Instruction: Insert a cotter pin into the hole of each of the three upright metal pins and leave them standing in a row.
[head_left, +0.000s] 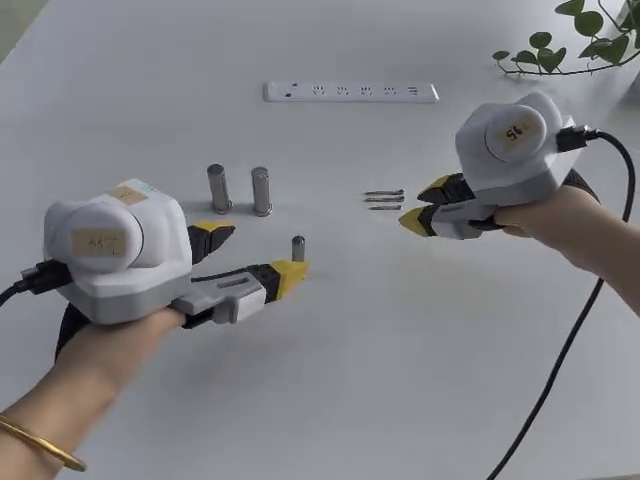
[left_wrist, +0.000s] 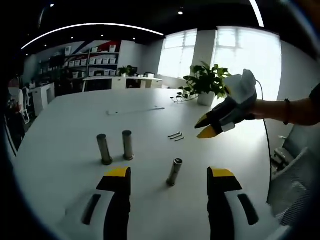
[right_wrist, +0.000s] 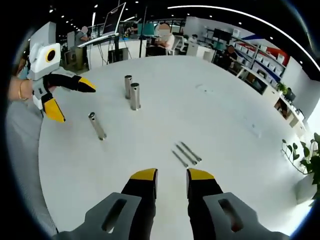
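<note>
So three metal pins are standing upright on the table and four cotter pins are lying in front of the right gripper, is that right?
Not quite: three cotter pins lie in front of the right gripper, not four, as the right gripper view shows. The three metal pins do stand upright on the table.

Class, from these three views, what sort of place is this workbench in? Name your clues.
Probably an open-plan office or lab: shelves of storage boxes line one wall, a desk with a monitor stands beyond the white table, and a potted plant sits by big windows.
</note>
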